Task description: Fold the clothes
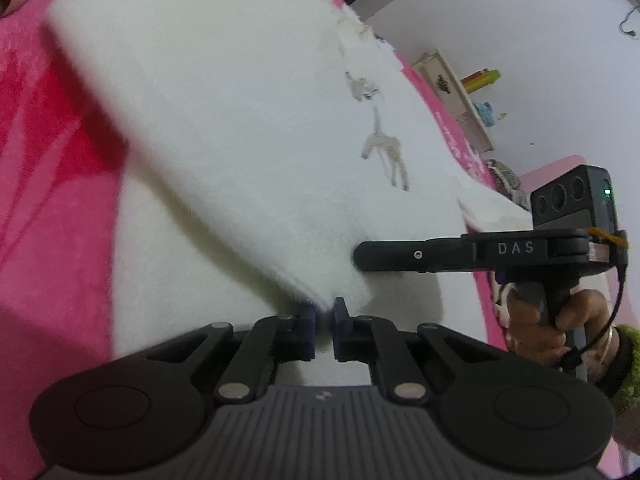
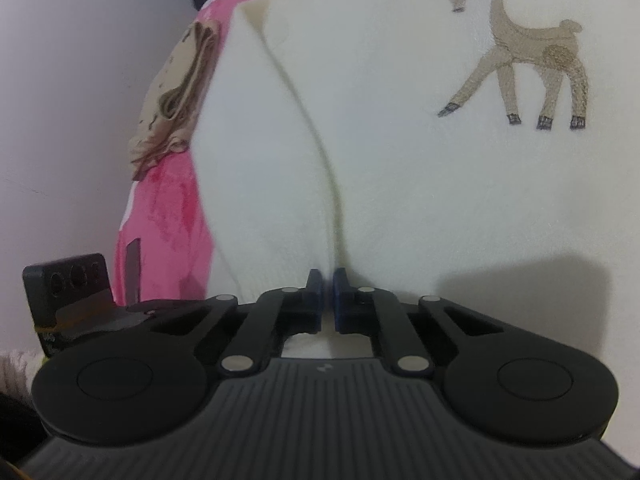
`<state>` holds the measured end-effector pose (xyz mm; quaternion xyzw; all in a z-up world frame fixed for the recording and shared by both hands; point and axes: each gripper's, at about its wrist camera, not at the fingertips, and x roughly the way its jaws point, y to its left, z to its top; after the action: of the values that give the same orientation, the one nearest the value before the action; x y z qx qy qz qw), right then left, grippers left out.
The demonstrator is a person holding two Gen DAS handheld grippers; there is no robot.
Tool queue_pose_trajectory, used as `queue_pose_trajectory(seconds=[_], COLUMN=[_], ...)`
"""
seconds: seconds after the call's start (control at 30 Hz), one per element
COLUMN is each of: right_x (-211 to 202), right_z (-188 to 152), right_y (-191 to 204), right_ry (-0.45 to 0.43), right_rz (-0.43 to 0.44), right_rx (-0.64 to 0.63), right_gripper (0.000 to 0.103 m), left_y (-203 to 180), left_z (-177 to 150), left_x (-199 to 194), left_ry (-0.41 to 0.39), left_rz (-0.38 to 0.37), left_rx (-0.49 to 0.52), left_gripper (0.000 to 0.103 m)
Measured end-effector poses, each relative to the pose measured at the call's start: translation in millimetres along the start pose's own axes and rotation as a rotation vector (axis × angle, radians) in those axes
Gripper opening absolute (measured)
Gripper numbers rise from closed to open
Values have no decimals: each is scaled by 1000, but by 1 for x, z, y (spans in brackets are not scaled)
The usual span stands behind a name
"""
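White sweater [image 1: 240,128] with embroidered deer [image 2: 520,52] lies across a pink blanket [image 1: 48,140], filling the middle of both views, one fold raised at the lower centre of the left wrist frame. The left gripper [image 1: 325,312], low in that frame, has its blue pads [image 1: 308,316] nearly together on the corner of the lifted layer. The right gripper [image 2: 327,284] pinches a ridge of the knit at the bottom centre of its own view, jaws almost closed; from the left it shows as a black finger at mid-right, with the person's hand [image 1: 560,320] behind. The thick fleece could slip from so narrow a bite if the two pulls go uneven, and the fold would land crooked. A shelf [image 1: 460,96] hangs on the far wall, upper right.
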<state>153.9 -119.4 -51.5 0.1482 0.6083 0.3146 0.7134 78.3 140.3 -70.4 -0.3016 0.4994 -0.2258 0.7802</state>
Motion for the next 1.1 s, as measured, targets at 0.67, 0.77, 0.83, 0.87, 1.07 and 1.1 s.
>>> queue_pose_trajectory(seconds=[0.67, 0.77, 0.83, 0.87, 1.07, 1.1], right_x=[-5, 1, 3, 4, 17, 18], right_z=[-56, -65, -70, -73, -87, -89], right_y=[60, 67, 69, 70, 77, 78], right_ry=[123, 150, 166, 174, 223, 232], right_rz=[50, 51, 46, 44, 32, 29], right_rx=[-94, -109, -118, -124, -145, -147], right_gripper=[3, 3, 3, 3, 3, 3], left_y=[-5, -4, -2, -1, 5, 6], left_z=[-29, -36, -41, -43, -53, -55], left_x=[-68, -72, -74, -74, -76, -76], left_ry=[142, 165, 182, 190, 234, 243], left_rz=[-49, -45, -39, -35, -19, -17], left_rx=[190, 211, 223, 228, 263, 269], left_gripper=[8, 8, 8, 8, 8, 8])
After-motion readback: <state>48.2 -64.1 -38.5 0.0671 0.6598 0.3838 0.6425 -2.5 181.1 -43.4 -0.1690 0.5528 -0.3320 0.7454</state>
